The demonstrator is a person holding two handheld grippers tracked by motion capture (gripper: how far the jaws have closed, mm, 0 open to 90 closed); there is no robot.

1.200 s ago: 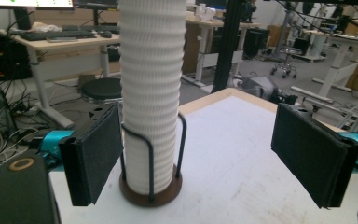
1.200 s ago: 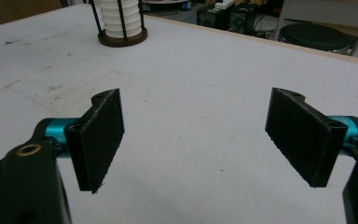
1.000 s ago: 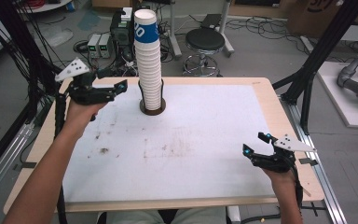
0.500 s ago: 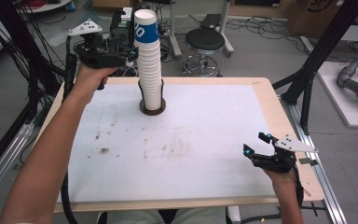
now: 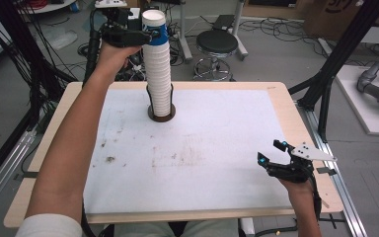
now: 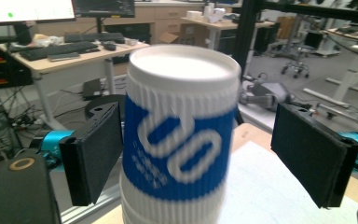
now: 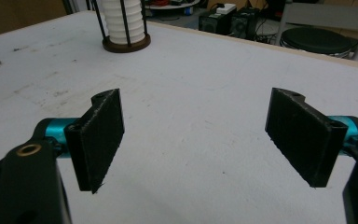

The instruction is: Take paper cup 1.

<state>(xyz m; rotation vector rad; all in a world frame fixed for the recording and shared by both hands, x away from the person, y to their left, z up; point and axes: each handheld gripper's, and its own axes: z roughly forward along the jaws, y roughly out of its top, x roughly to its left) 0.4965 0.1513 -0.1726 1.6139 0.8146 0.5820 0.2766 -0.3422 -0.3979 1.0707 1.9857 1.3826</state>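
Note:
A tall stack of white ribbed paper cups stands in a black wire holder with a dark round base at the back of the table. The top cup has a blue band with a white logo. My left gripper is raised to the top of the stack. In the left gripper view it stands open with the top cup between its jaws, the left pad close against the cup and the right pad well apart. My right gripper hovers open and holding nothing near the table's front right corner.
A white mat with faint stains covers most of the wooden table. In the right gripper view the open jaws point across the mat toward the cup holder. A black stool, cables and frame legs stand beyond the far edge.
My left gripper has risen from beside the lower stack to the top and now straddles the top cup. The right gripper has stayed put.

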